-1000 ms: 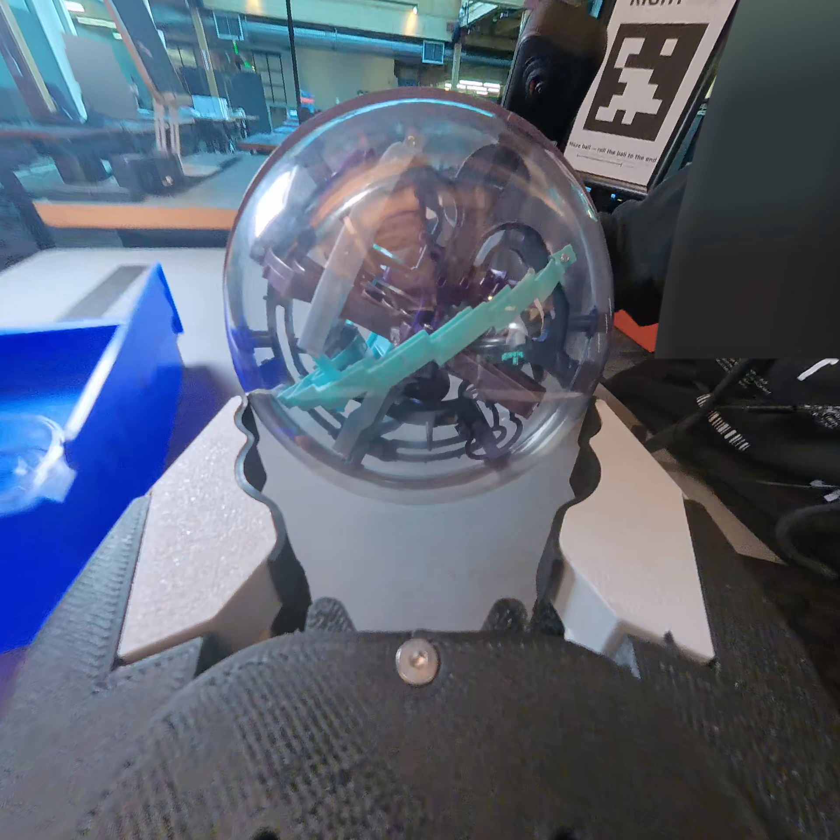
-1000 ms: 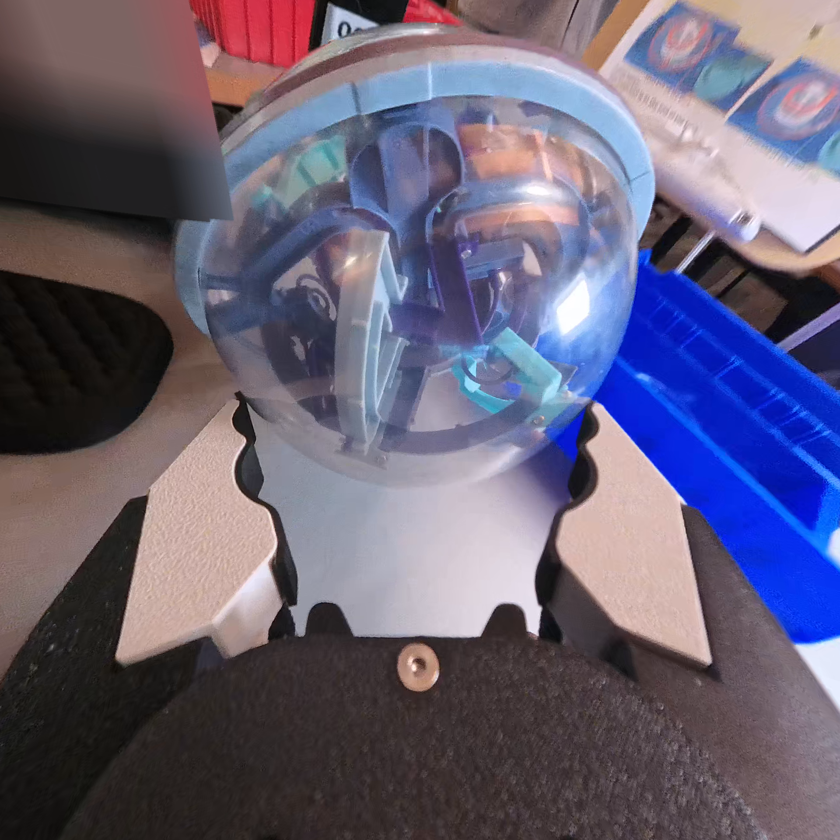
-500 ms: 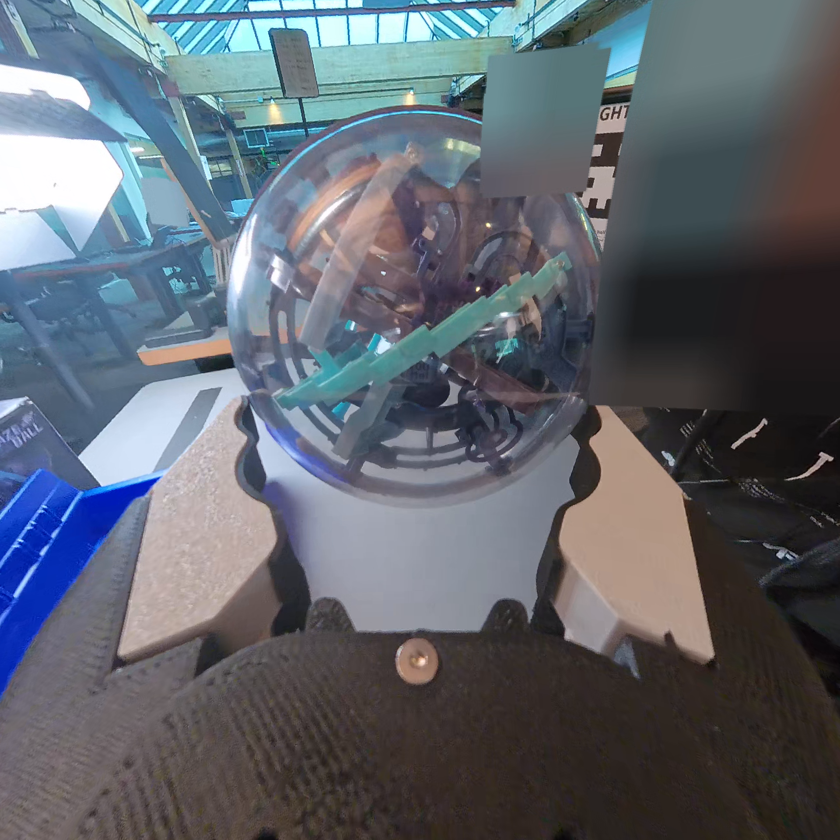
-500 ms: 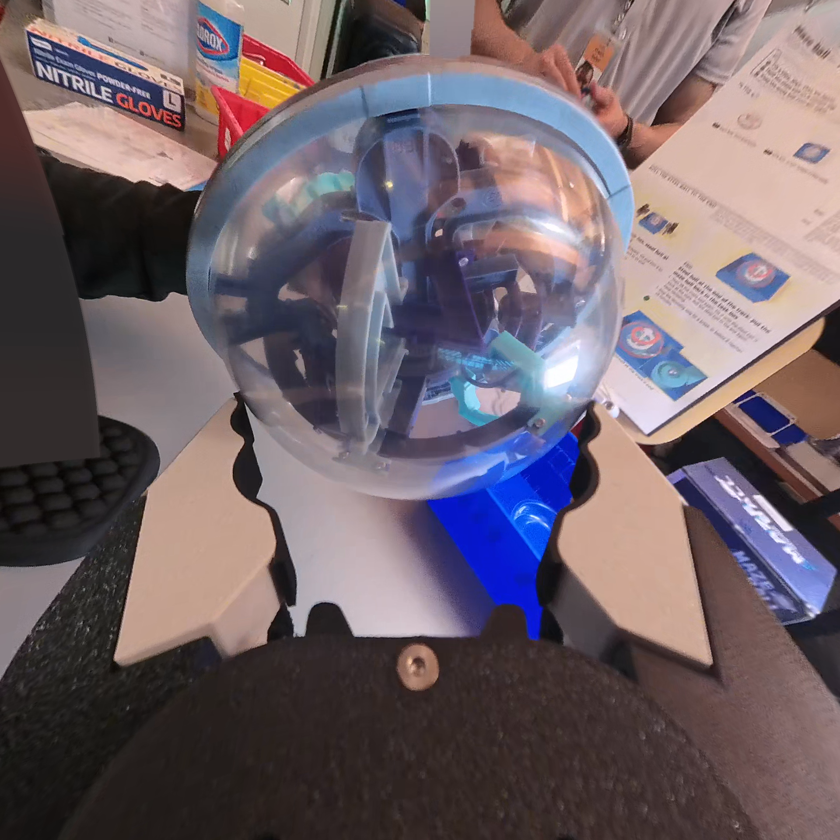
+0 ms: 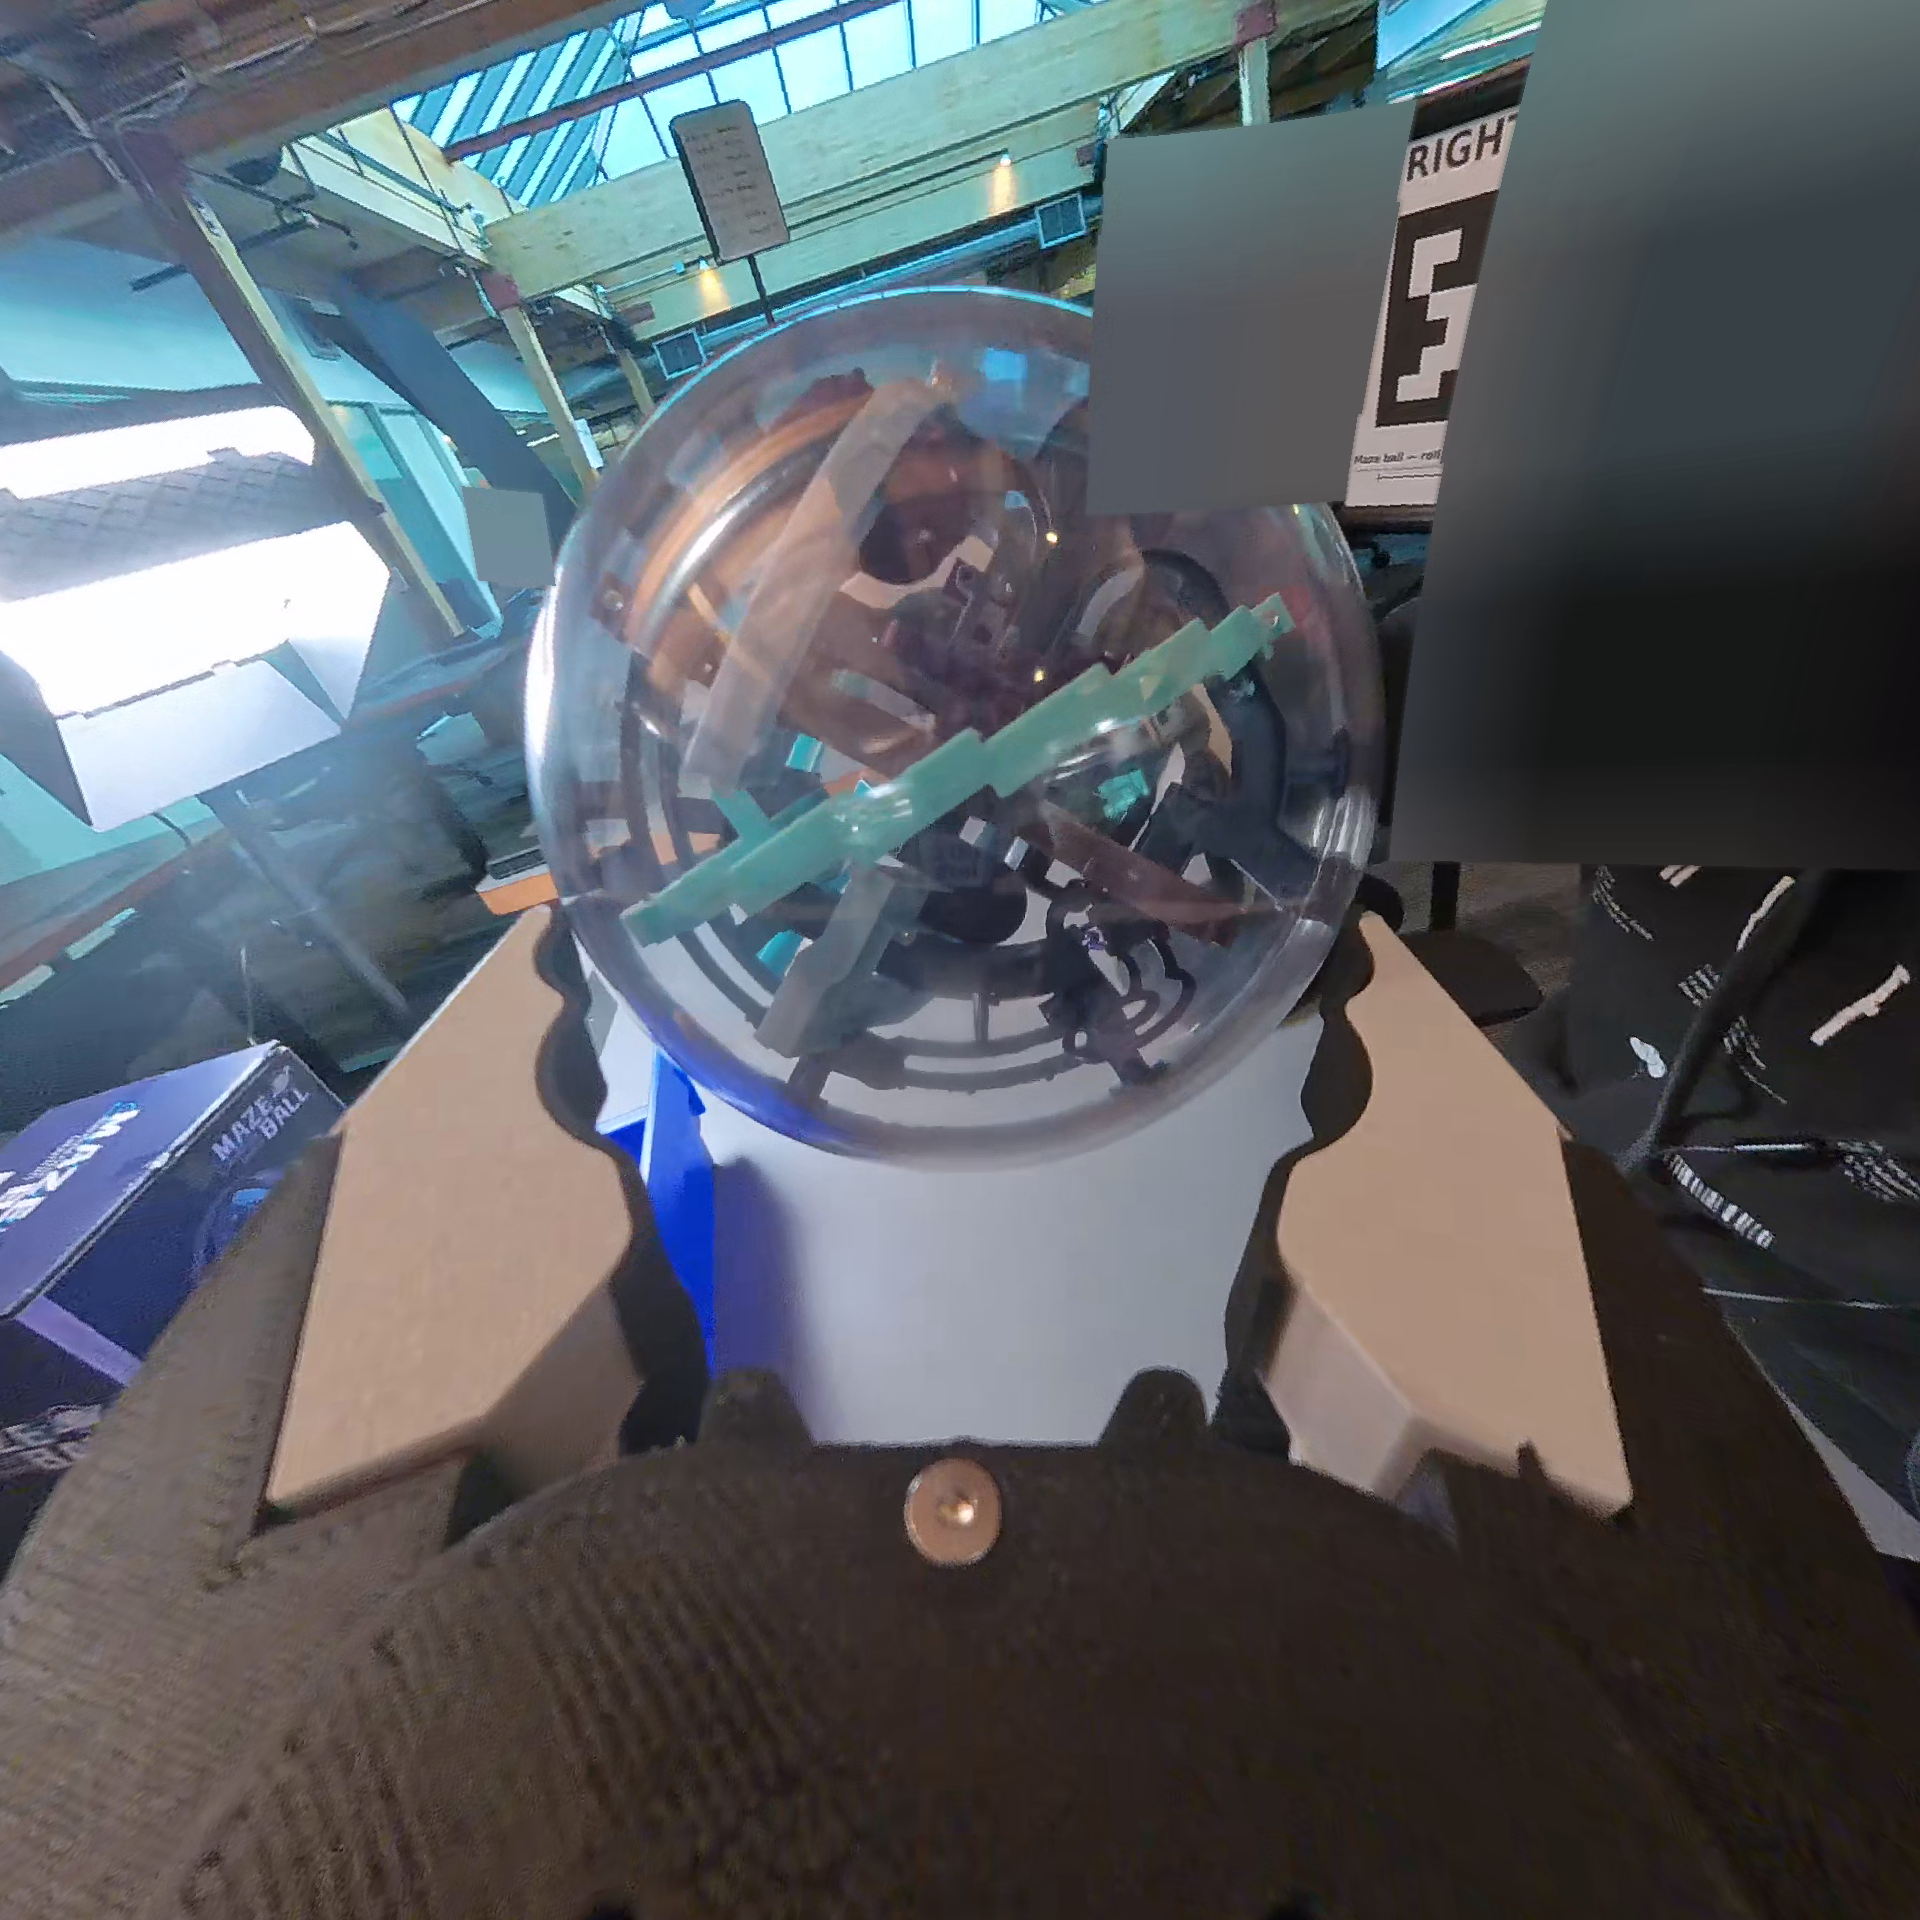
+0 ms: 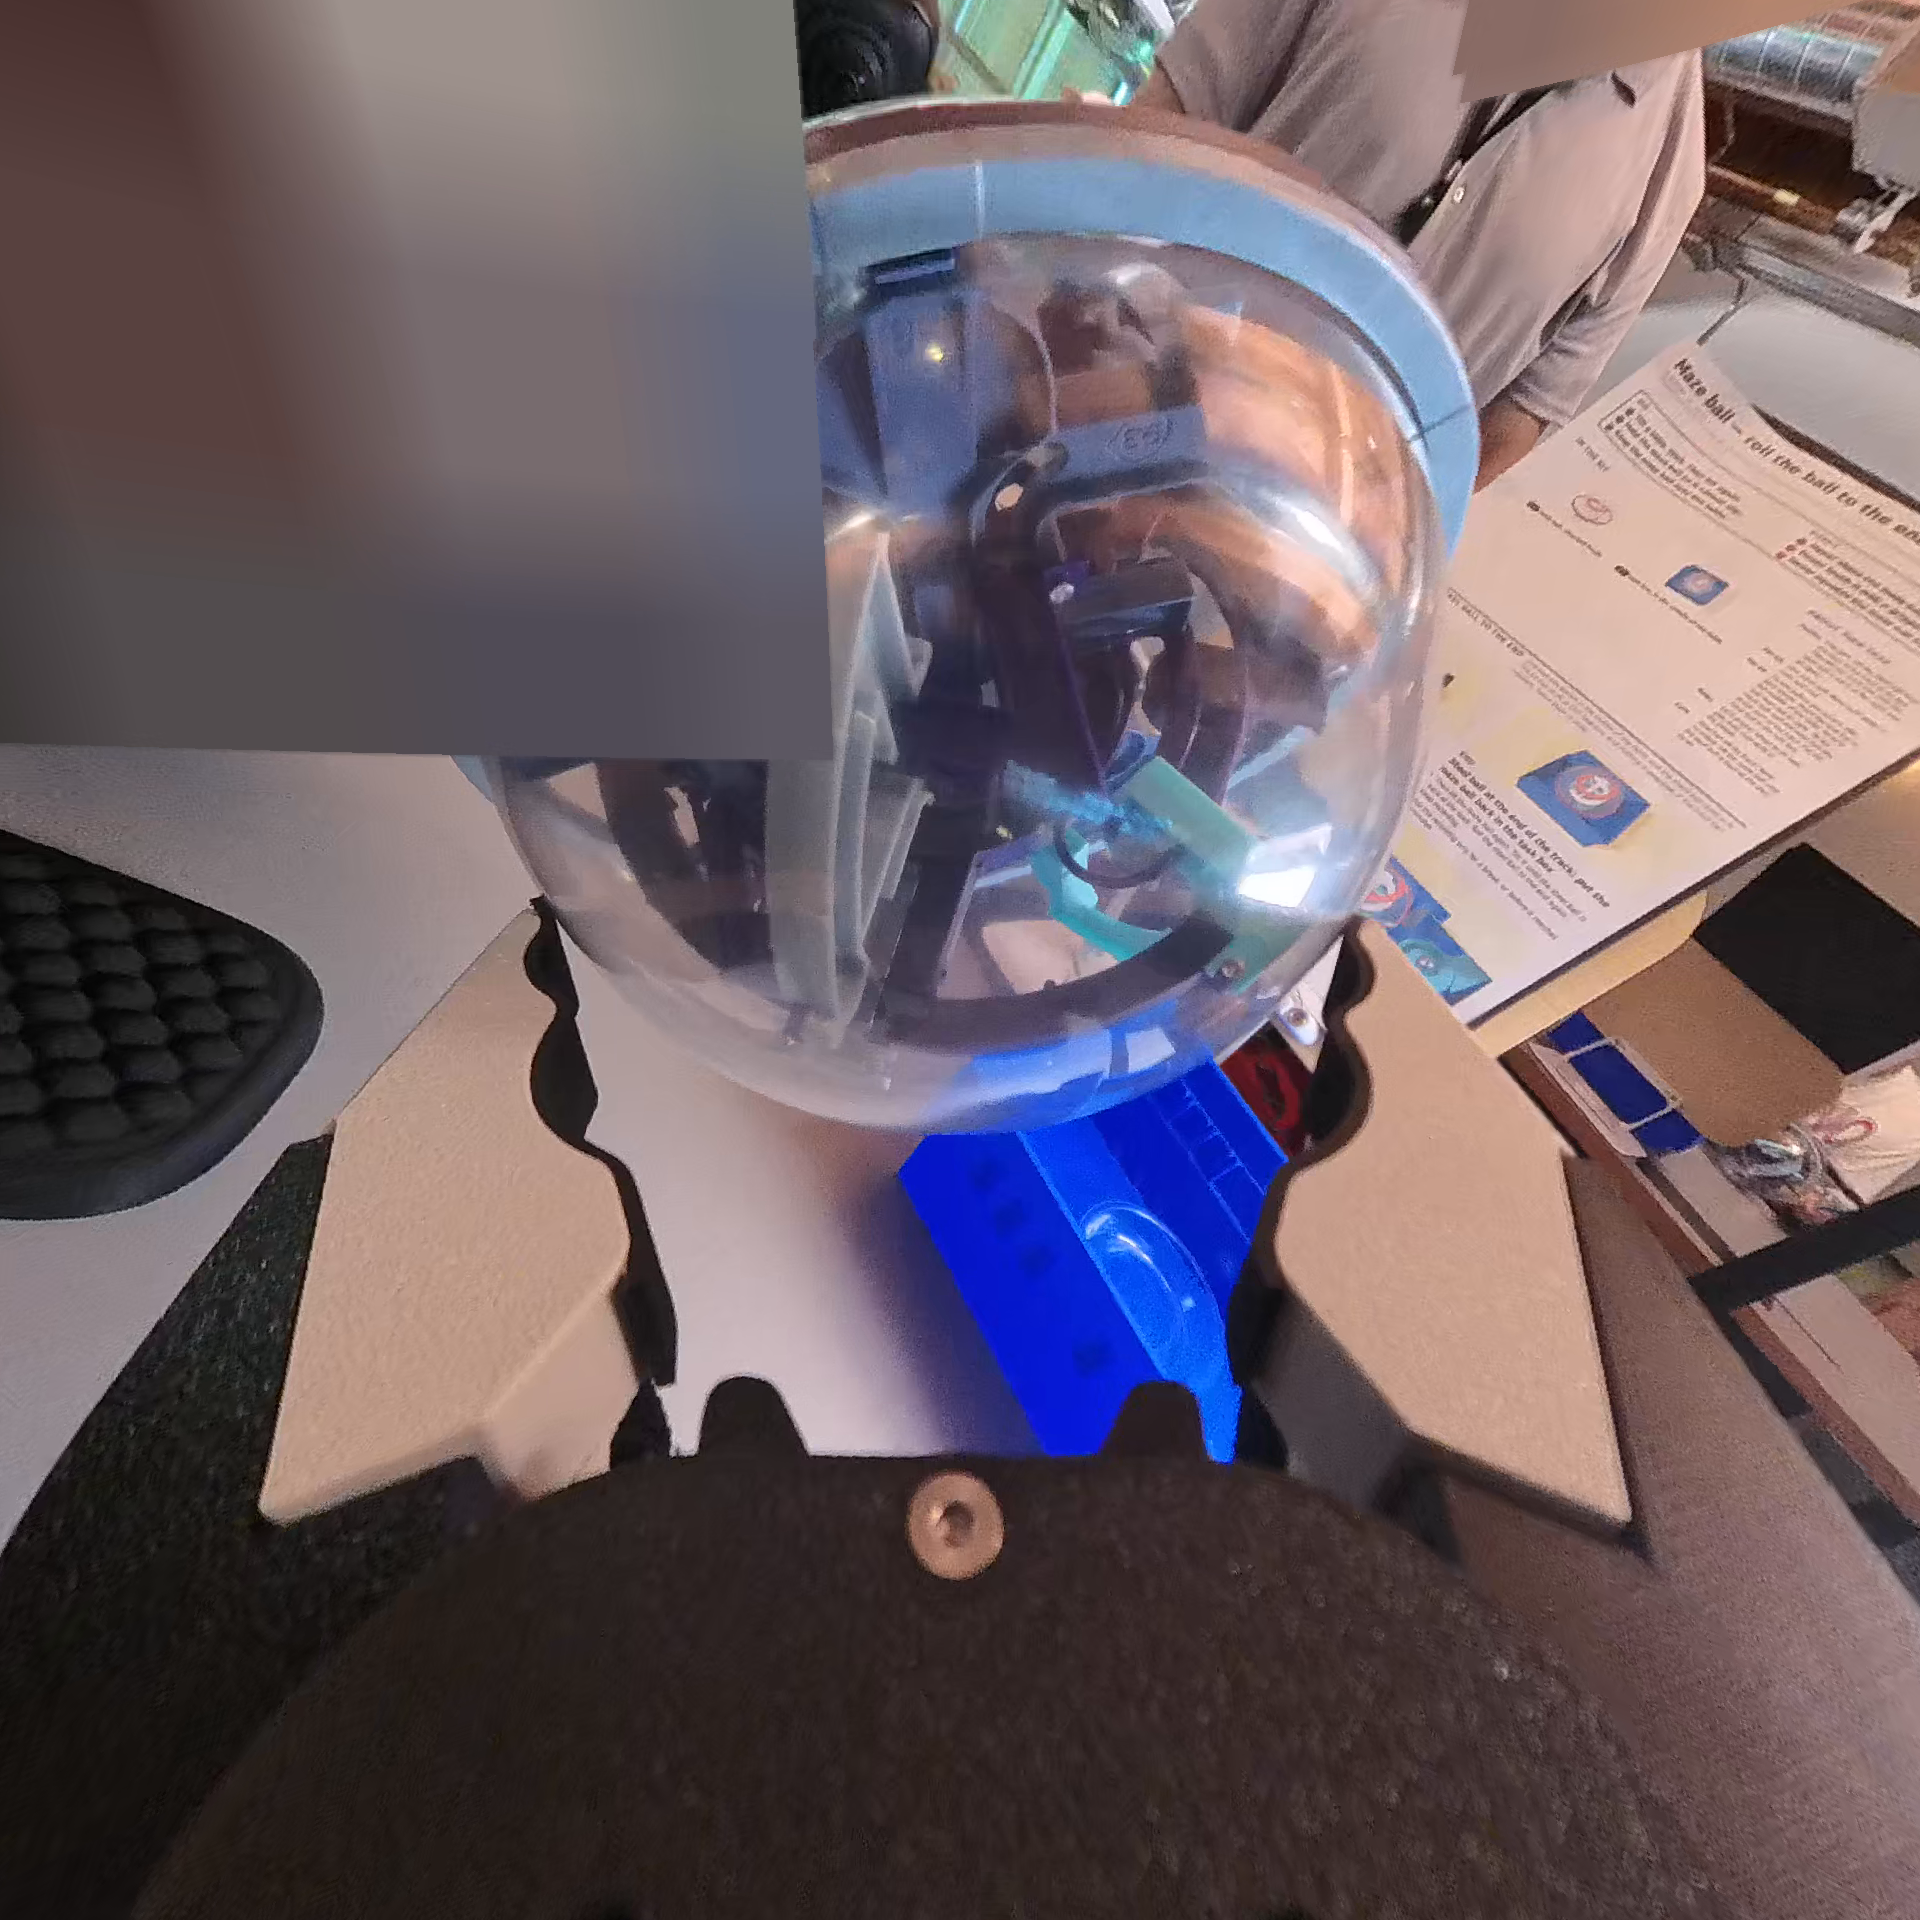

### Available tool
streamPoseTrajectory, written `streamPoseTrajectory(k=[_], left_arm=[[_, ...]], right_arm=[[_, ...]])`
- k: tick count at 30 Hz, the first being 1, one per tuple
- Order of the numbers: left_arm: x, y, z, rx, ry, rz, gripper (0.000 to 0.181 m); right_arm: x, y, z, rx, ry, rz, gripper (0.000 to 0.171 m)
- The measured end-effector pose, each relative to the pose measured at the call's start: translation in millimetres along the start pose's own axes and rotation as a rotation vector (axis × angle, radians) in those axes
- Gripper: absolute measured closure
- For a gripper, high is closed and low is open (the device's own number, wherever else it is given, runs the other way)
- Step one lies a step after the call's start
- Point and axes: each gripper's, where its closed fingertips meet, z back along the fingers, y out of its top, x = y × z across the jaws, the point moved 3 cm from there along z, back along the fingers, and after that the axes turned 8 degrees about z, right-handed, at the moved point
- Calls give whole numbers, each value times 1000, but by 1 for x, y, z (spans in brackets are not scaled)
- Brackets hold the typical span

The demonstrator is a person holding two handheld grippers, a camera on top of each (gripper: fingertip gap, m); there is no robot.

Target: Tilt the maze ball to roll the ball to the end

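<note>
The maze ball (image 5: 956, 727) is a clear sphere with teal, grey, brown and dark tracks inside. It is held up off the table between my two grippers. My left gripper (image 5: 951, 925) is shut on it, with both fingertips pressed against its lower sides. In the right wrist view the maze ball (image 6: 1122, 623) shows a light blue rim band, and my right gripper (image 6: 945, 925) is shut on it the same way. A blurred patch hides its upper left part. I cannot pick out the small ball on the tracks.
A blue bin (image 6: 1122, 1247) lies below the sphere on the white table (image 6: 312, 831). A black mat (image 6: 125, 1018) lies at the left. An instruction sheet (image 6: 1662, 644) and a person in a grey shirt (image 6: 1455, 156) are at the right. A dark blue box (image 5: 125, 1174) sits low left.
Both grippers have risen and tipped upward with the maze ball. The blue bin and table have dropped lower in both views. The grip has not changed.
</note>
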Motion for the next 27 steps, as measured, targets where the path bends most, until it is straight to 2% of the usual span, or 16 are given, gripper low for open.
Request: streamPoseTrajectory(k=[7, 16, 27], left_arm=[[10, 10, -4, 4, 80, -62, 43], [14, 1, -8, 17, 138, -109, 43], [5, -13, -14, 13, 136, -65, 43]], right_arm=[[2, 0, 4, 34, 25, 36, 31], [-3, -13, 3, 55, 50, 59, 31], [-2, -26, 4, 40, 65, 40, 30]])
